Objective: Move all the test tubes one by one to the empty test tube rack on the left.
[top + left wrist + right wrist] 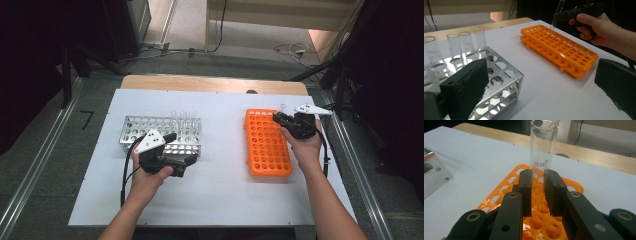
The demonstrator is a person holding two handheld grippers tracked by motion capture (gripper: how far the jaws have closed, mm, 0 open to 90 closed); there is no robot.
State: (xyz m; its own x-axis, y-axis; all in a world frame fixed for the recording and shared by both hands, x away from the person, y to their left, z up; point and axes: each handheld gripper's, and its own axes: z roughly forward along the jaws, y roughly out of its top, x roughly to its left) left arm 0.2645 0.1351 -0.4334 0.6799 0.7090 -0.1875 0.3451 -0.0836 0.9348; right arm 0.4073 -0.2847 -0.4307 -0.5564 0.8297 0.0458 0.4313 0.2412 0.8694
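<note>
The right claw (537, 192) is clamped on a clear glass tube (542, 157), held upright just above the orange rack (506, 192) below its jaws; light, stiff, slick and breakable, the tube seems best gripped gently mid-body, as now.

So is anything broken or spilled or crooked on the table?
Nothing stands out. The orange rack lies flat on the white table, the glass tubes stand upright in the metal rack, and the right tongs hold one test tube upright over the orange rack. No cracks or spills show.
</note>
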